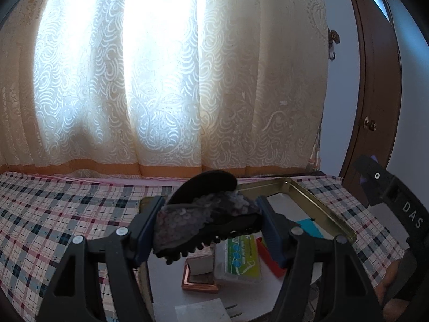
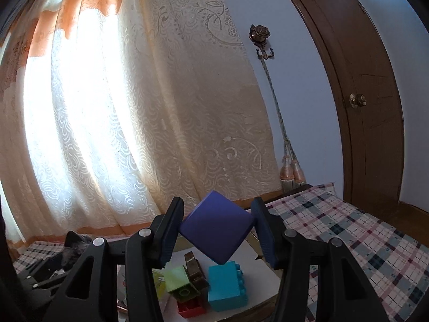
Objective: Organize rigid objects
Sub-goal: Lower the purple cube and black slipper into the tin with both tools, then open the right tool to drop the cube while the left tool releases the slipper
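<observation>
- Left hand-held gripper [image 1: 207, 226]: jaws closed onto a black hair claw clip [image 1: 211, 220] with a glittery grey top; clip is pinched between the 2 blue-padded fingers [image 1: 270, 230], teeth pointing down, raised above the tray.
- Right hand-held gripper [image 2: 217, 229]: jaws closed onto a purple block [image 2: 217, 228]; block is held corner-down, tilted like a diamond, gripped at 2 opposite corners, above the tray contents.
- Metal tray [image 1: 316, 204]: gold-coloured rim, pale floor, resting on the plaid-covered surface [image 1: 53, 214].
- In the tray, left wrist view: a copper-coloured framed piece [image 1: 199, 279], a clear case with green and yellow insert [image 1: 240, 259] just beside it, a red piece [image 1: 268, 260] partly hidden behind the right finger, a teal piece [image 1: 311, 226] further back, a white plug adapter [image 1: 203, 311] at the near edge.
- In the tray, right wrist view: teal building brick [image 2: 226, 285], green brick [image 2: 178, 281] leaning on a brown object [image 2: 194, 269], red brick [image 2: 190, 307] below them; all close together.
- Right gripper body, marked "DAS", shows at the right edge of the left wrist view.
- Background: cream patterned curtain [image 1: 161, 80], brown door [image 2: 356, 102] with a brass knob.
</observation>
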Tool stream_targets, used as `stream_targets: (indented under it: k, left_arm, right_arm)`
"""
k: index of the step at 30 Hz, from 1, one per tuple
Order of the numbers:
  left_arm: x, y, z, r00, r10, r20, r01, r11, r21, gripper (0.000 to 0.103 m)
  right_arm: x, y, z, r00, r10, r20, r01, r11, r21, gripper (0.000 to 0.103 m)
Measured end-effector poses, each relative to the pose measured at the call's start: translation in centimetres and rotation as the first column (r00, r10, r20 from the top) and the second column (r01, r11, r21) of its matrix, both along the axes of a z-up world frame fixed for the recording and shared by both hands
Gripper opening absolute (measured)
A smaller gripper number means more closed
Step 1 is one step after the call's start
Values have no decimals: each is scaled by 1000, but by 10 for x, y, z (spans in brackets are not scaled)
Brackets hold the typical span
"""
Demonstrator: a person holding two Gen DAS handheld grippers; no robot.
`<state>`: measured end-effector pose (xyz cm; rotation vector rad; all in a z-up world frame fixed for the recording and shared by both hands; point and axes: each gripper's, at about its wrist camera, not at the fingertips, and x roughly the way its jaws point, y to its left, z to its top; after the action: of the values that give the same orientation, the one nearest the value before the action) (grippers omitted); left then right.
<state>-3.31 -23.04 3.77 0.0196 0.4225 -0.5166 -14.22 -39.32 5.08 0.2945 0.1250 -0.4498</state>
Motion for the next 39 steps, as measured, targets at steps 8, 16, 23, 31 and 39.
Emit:
stream_targets:
  k: [8,16,23,31,39]
  left_arm:
    - [4,-11,-6,1000,22,-11,-21,998,56,69]
    - [9,-17,-14,999,45,-24,-43,995,92,69]
    - [17,-25,-23,996,66,-56,-58,991,125,69]
    - [21,-29,-28,994,81,-76,-69,987,145,69]
    - [20,-33,-29,994,91,-53,-81,982,168,69]
  right_arm:
    - [22,0,-7,997,-45,-66,43,998,-36,55]
    - [55,-3,-19,983,-85,-165,71,993,-94,55]
    - [67,-11,-25,972,-90,-215,72,994,-88,55]
    - [77,-11,-30,965,-74,-251,58,996,-68,55]
    - [84,-7,-33,956,-67,-284,48,996,-72,55]
